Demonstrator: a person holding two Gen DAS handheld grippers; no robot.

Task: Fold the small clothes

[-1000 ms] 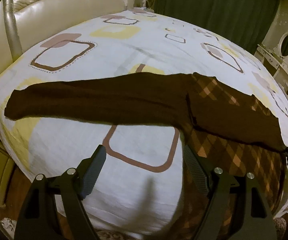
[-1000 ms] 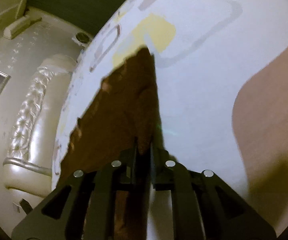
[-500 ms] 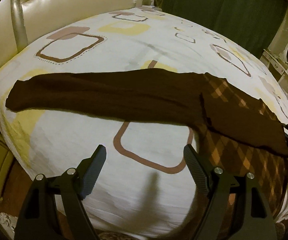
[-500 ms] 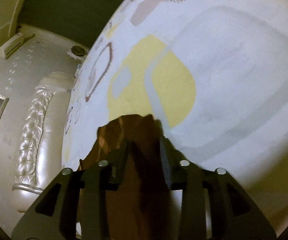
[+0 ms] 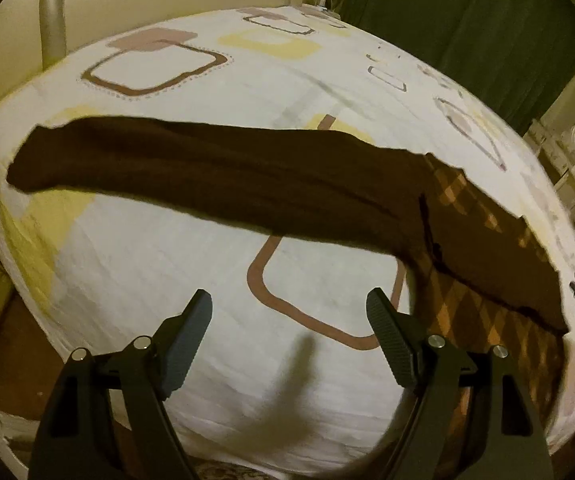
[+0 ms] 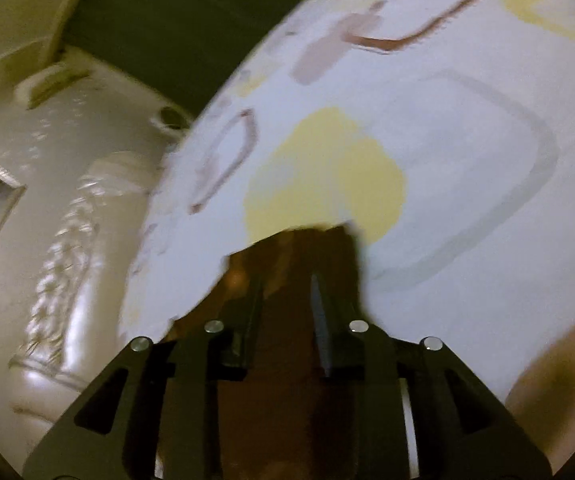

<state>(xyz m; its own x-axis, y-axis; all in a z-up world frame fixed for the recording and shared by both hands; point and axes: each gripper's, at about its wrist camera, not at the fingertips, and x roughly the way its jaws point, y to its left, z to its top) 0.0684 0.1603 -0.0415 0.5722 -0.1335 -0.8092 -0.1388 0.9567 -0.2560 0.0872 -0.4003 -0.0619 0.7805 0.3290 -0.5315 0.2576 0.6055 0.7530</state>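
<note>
1. Sweater [image 5: 223, 184]: a dark brown knit lies spread across the bed [image 5: 135, 264], which has a white cover with brown and yellow squares. The body, with an orange diamond pattern [image 5: 483, 308], sits at the right near edge.
2. One sleeve stretches flat and straight toward the left, its cuff near the left edge of the bed. A second brown layer [image 5: 499, 256] lies slanted over the diamond part on the right; it looks like the other sleeve, already brought across the body.
3. Left claw [image 5: 287, 320] hangs over bare cover just near of the long sleeve, its fingers spread wide with nothing between them.
4. Right claw [image 6: 283, 300] is over the brown cloth [image 6: 299, 248] at the right side; its jaws are opening, and the fabric runs between the fingers without looking pinched. The view is blurred, so a light touch cannot be ruled out.
5. Judged from this, the task is at an early stage: one sleeve seems folded in, the long left sleeve is not yet folded, and the body has still to be doubled over.
</note>
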